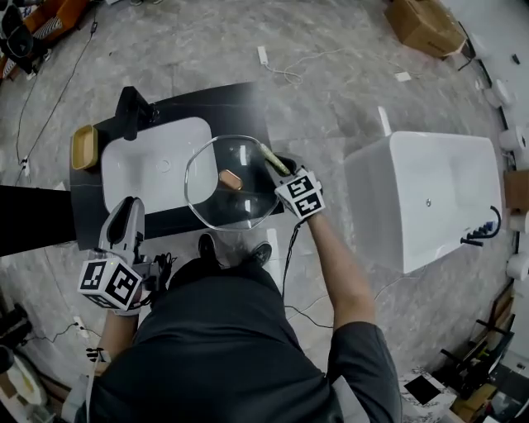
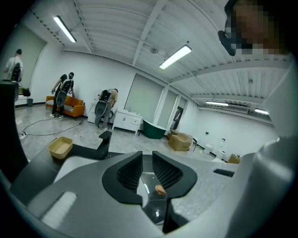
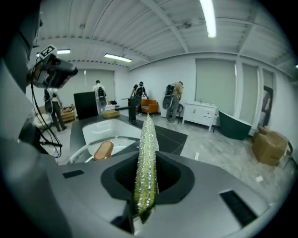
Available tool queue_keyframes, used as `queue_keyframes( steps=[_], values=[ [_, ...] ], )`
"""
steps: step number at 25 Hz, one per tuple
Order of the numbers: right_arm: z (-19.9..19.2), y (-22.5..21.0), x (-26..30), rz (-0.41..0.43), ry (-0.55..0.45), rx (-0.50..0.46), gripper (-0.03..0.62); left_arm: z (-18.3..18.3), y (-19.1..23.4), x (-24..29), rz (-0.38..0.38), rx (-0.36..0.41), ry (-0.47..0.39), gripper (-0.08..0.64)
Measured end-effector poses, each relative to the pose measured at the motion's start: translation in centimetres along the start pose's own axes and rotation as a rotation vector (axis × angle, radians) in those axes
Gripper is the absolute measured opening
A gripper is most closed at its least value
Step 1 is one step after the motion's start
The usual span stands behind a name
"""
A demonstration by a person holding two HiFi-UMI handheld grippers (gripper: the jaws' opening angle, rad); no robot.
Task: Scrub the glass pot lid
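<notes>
The glass pot lid (image 1: 216,198) with its brown knob (image 1: 230,179) lies on the black counter (image 1: 240,107), overlapping the white sink's right edge. My right gripper (image 1: 283,169) hovers at the lid's far right rim, shut on a green, glittery scrub sponge (image 1: 274,159). In the right gripper view the sponge (image 3: 147,135) sticks up between the jaws of the right gripper (image 3: 146,173), with the lid (image 3: 86,148) to the left. My left gripper (image 1: 126,216) is at the counter's front edge, left of the lid and apart from it. Its jaws stand narrowly open on nothing, framing the lid (image 2: 150,185) in the gap of the left gripper (image 2: 147,158).
A white sink basin (image 1: 153,169) with a black faucet (image 1: 132,111) sits in the counter, with a tan dish (image 1: 83,147) at its left end. A white bathtub (image 1: 430,194) stands to the right. Cables and a cardboard box (image 1: 426,25) lie on the floor. Several people stand far behind.
</notes>
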State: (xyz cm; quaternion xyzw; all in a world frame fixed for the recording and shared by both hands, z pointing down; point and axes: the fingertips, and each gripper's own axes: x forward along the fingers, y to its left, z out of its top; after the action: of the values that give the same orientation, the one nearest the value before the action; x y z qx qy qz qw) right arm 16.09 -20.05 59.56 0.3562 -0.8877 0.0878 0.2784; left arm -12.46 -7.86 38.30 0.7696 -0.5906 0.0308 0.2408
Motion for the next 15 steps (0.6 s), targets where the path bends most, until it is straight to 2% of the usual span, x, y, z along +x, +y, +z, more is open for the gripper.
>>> queue_keyframes(
  steps=[3,8,10,15],
  values=[
    [-0.2,0.2,3.0,0.094,0.046,-0.106,0.055,-0.5,1.1,-1.5,0.063,-0.025,0.003,0.069],
    [-0.8,1.8,4.5,0.245,0.096,-0.201,0.055,-0.9,1.8,-3.5,0.125,-0.065,-0.002,0.07],
    [-1.6,2.6,4.8,0.265,0.119,-0.239,0.055,-1.3,2.1,-3.7,0.131,-0.083,0.002,0.069],
    [-2.6,3.6,4.8,0.255,0.103,-0.22,0.055,-1.8,1.8,-2.7,0.109,-0.07,0.019,0.07]
  ],
)
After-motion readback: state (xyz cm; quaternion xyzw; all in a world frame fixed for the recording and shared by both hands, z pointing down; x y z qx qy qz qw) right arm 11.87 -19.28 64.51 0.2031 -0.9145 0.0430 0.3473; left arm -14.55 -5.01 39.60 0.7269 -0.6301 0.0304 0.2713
